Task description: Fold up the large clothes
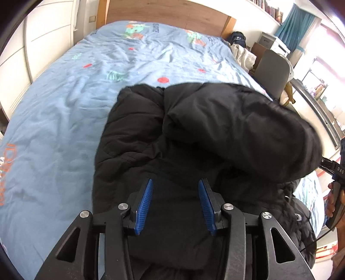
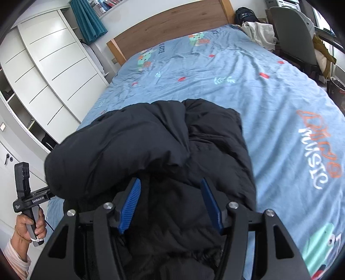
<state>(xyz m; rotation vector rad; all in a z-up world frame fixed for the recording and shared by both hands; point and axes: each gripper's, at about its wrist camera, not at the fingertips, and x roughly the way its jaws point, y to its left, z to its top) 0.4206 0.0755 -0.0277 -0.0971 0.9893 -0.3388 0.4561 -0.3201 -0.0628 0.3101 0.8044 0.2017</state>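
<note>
A black padded jacket [image 1: 215, 129] [image 2: 151, 140] lies bunched on a light blue printed duvet [image 1: 64, 107] [image 2: 280, 107], with one puffy part folded over on top. My left gripper [image 1: 175, 181] is just above the jacket's near end, its blue pads apart and nothing pressed between them. My right gripper [image 2: 170, 179] is over the same near end from the other side, pads also apart and gripping nothing. Each handle shows at the edge of the other view, held by a hand [image 1: 333, 200] [image 2: 32, 228].
The wooden headboard [image 1: 168, 13] closes the far end of the bed. A grey chair [image 1: 272, 71] [image 2: 295, 32], a dark backpack [image 1: 237, 38] and pale clothes [image 2: 258, 32] stand beside the bed. White wardrobe doors [image 2: 43, 64] line the other side.
</note>
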